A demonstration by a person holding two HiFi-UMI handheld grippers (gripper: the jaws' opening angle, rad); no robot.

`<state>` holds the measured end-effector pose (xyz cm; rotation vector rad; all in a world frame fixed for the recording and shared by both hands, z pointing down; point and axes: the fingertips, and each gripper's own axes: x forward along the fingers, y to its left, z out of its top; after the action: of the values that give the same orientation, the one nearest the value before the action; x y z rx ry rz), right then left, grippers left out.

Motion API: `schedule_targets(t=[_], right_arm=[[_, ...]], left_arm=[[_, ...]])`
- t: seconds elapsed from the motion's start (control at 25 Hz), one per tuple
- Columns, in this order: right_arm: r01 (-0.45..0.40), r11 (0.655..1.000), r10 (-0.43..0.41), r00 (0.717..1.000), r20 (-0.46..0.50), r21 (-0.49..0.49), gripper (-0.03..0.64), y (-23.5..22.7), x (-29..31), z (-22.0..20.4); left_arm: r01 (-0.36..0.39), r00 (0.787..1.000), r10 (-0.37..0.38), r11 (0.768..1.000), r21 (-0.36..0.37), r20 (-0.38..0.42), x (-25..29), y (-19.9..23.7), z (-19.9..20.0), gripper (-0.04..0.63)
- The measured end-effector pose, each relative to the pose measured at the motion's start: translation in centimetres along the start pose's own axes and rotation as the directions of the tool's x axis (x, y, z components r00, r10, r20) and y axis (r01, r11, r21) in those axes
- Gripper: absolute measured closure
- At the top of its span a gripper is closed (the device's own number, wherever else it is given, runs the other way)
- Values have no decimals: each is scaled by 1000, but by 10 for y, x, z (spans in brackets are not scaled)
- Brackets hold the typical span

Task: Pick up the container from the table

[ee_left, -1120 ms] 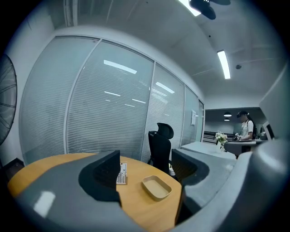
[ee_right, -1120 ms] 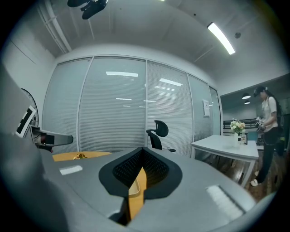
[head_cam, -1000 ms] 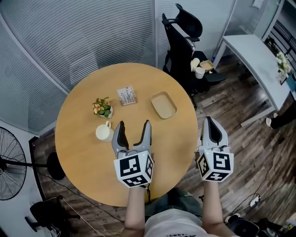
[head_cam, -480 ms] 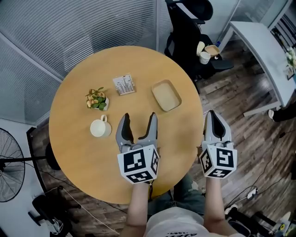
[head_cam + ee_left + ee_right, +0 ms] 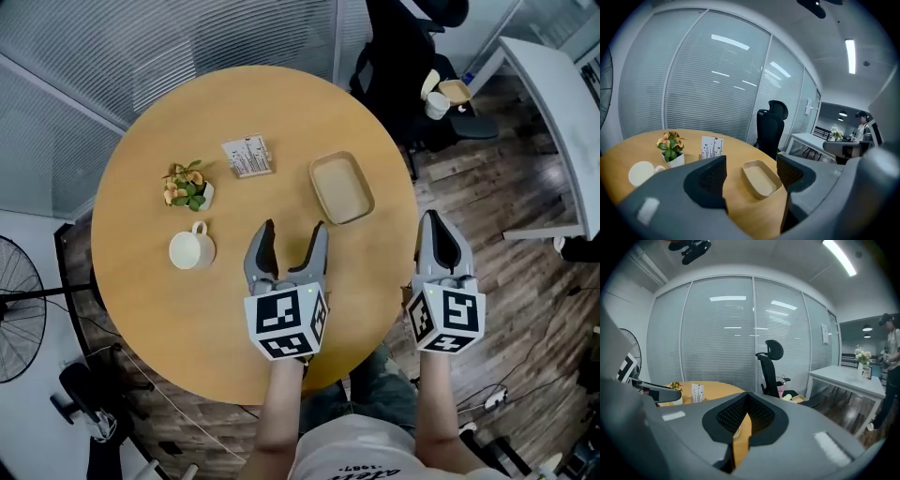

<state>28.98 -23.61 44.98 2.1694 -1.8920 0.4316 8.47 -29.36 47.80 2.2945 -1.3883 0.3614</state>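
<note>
A person stands at the 6 o'clock edge of a round wooden table (image 5: 169, 319), a two-jaw gripper in each hand, both pointing towards 12 o'clock. The left gripper (image 5: 293, 230) hangs over the tabletop just below its middle, its jaws spread wide with nothing between the pads. The left gripper view shows only bare wood and, farther ahead, the container in the gap.

That container (image 5: 341, 187), a shallow beige rectangular tray with rounded corners, lies empty on the table at about 2 o'clock. It is at roughly 1 o'clock from the left gripper's tips and apart from them. The right gripper (image 5: 434, 221) is held beyond the table's rim at about 4 o'clock, above the dark plank floor (image 5: 506, 309). Its jaws are pressed together and hold nothing.

Elsewhere on the table, a white mug (image 5: 191, 250) sits near 9 o'clock. A small potted plant (image 5: 187, 186) with orange blooms stands at 10 o'clock. A printed card (image 5: 247, 156) stands near 12 o'clock.

A black office chair (image 5: 398, 56) is drawn up past the table at 1 o'clock, beside a white desk (image 5: 553, 103). Frosted glass partitions (image 5: 187, 37) close off the far side. A floor fan (image 5: 17, 309) stands at 9 o'clock.
</note>
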Motion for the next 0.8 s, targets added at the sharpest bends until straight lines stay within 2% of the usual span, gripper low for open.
schedule_targets(t=[0.36,0.8], right_arm=[[-84,996,84,993,-85,1,593,-15,50,-30],[-121,992,123,981,-149,19,592,-27,89,-60]], left_arm=[[-59,993,52,996,-63,-104,52,-7,-39,262],[-115,973,88,986,-117,-214,100,-4,-84,295]])
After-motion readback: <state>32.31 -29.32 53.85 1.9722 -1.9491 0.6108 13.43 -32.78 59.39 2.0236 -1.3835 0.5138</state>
